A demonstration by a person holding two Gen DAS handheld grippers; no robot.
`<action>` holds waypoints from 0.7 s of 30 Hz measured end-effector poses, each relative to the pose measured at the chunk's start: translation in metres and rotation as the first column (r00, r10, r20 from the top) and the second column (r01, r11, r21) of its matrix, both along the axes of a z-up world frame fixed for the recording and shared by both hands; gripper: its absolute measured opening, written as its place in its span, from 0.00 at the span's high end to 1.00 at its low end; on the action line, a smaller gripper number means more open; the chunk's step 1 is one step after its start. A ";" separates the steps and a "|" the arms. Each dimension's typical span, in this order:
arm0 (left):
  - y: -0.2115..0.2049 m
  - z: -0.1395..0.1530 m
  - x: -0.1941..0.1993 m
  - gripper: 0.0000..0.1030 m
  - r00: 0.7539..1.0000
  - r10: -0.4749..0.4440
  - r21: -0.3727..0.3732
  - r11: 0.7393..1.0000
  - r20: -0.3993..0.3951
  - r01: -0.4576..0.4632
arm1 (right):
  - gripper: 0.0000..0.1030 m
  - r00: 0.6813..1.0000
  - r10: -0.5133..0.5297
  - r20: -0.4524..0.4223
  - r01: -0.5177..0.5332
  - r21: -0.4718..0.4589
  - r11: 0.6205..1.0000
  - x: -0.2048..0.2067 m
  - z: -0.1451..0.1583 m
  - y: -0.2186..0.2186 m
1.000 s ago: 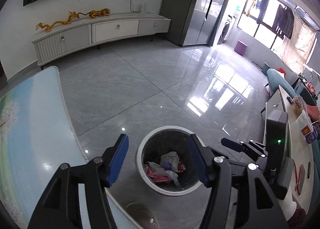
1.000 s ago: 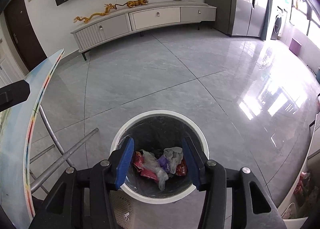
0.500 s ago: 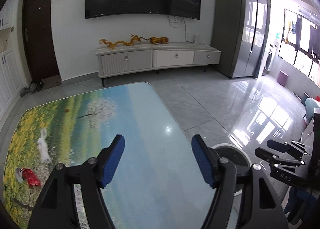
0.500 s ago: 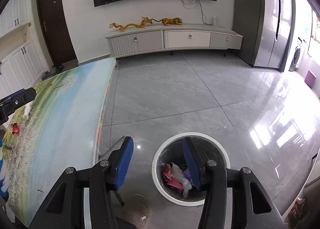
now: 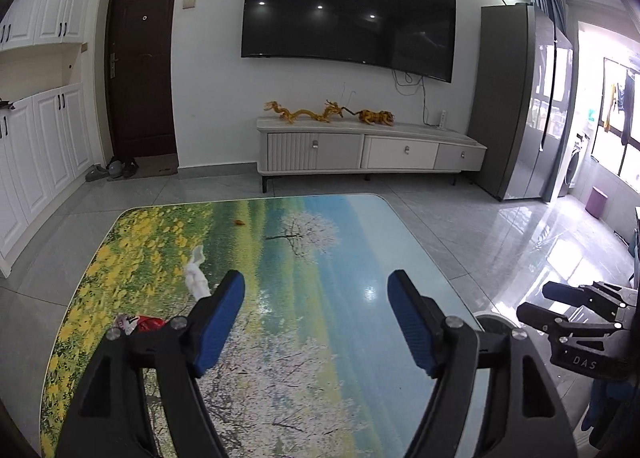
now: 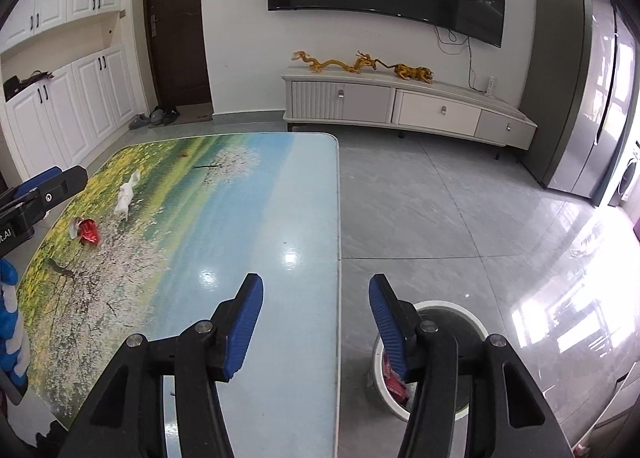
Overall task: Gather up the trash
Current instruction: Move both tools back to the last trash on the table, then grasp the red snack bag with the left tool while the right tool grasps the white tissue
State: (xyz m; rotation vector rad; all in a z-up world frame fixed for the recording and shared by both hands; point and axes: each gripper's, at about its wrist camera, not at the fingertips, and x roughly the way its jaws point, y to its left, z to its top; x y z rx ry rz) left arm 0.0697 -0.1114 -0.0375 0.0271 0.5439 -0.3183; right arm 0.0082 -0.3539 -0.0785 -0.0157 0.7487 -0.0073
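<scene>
A red crumpled wrapper and a white tissue lie on the left part of the landscape-print table. Both show in the left wrist view too, the wrapper beside my left finger and the tissue just beyond it. A small orange scrap lies farther back. My left gripper is open and empty above the table. My right gripper is open and empty over the table's right edge. The white trash bin with wrappers inside stands on the floor below it.
A TV cabinet with gold dragon figures stands against the far wall under a large TV. A tall grey fridge is at the right. White cupboards and a dark door line the left. Glossy tiled floor surrounds the table.
Both grippers swung up and left from over the bin to face the table. The bin has slid to the lower right of both views. Both stay open and empty.
</scene>
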 end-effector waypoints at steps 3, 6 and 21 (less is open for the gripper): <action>0.019 0.000 -0.002 0.29 1.000 0.025 -0.016 1.000 0.000 -0.025 | 0.48 1.000 0.031 0.002 -0.031 -0.014 0.999 0.003 0.004 0.020; 0.034 0.000 -0.003 0.28 0.999 0.045 -0.035 0.998 -0.006 -0.045 | 0.47 0.998 0.057 -0.003 -0.057 -0.026 0.998 0.006 0.006 0.038; 0.134 -0.068 0.019 0.28 0.962 0.198 -0.041 0.977 -0.186 -0.209 | 0.46 0.979 0.192 -0.066 -0.193 -0.023 0.981 0.042 -0.017 0.106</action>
